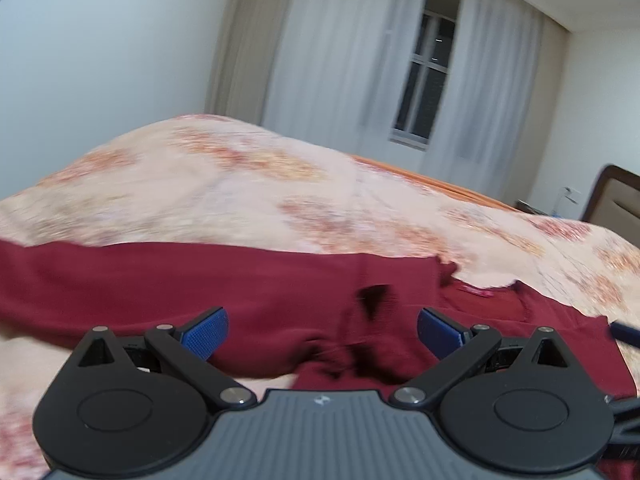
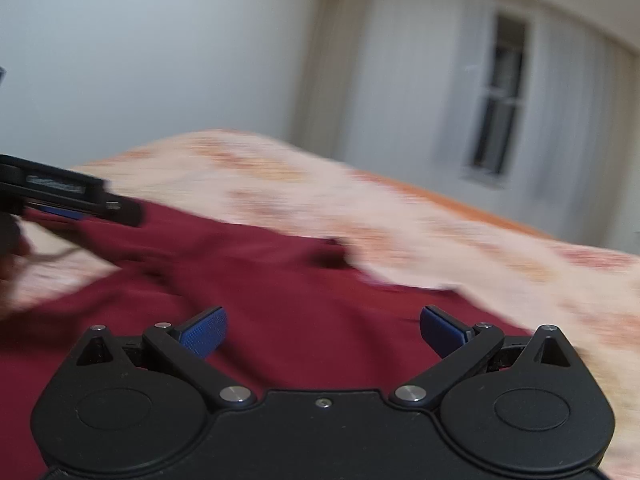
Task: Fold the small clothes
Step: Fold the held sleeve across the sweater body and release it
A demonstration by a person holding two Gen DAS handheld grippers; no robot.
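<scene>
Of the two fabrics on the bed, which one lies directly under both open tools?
The plain dark red garment, under the left tool and right tool. The floral peach bedspread beneath it is patterned and extends beyond.

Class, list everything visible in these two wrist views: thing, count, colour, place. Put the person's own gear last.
garment: one, dark red, spread on the bed, under both grippers
bedspread: one, cream with orange floral print, covering the bed
window: one, dark panes, far wall
curtains: white sheer, either side of the window
headboard: one, brown, right edge
left gripper: one, black with blue pads, open over the garment
right gripper: one, black with blue pads, open over the garment
</scene>
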